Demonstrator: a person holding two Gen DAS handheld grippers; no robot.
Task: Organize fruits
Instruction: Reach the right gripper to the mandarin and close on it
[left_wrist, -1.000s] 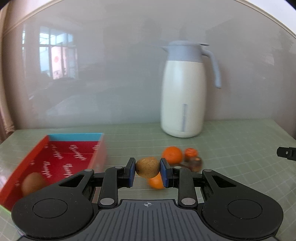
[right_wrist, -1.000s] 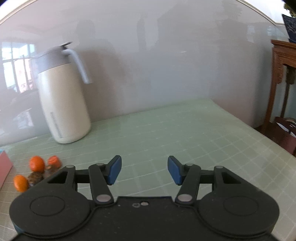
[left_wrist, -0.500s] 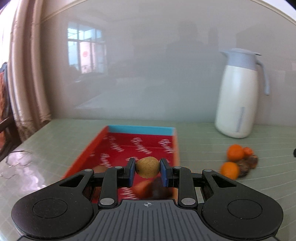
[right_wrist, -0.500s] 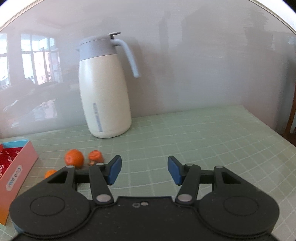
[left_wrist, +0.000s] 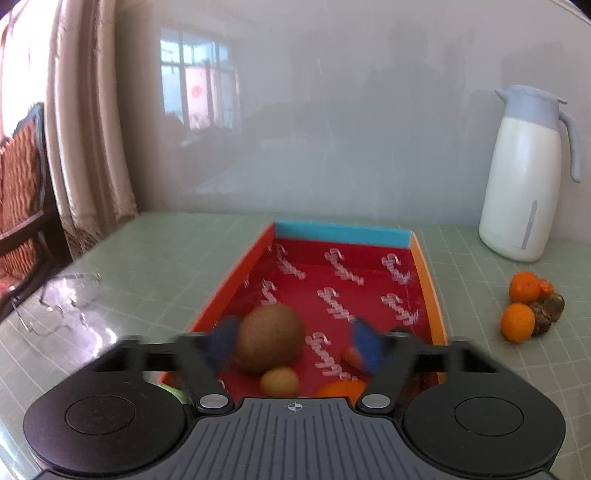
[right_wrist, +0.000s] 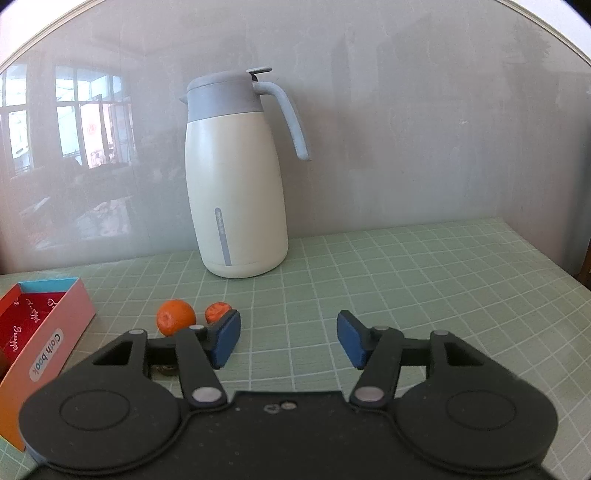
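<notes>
- Our left tool (left_wrist: 293, 347) has its fingers spread wide, blurred, gripping nothing; a small yellow-brown fruit (left_wrist: 279, 382) lies just below it in the red box (left_wrist: 430, 288).
- A big brown kiwi (left_wrist: 271, 339) and an orange (left_wrist: 341, 389) also sit in that box near the tool.
- Our right tool (right_wrist: 288, 339) is spread apart too, holding nothing over the worktop (right_wrist: 424, 280).
- Ahead to its left wait two oranges (right_wrist: 176, 317); we judge that several fruits are still left to box.
</notes>
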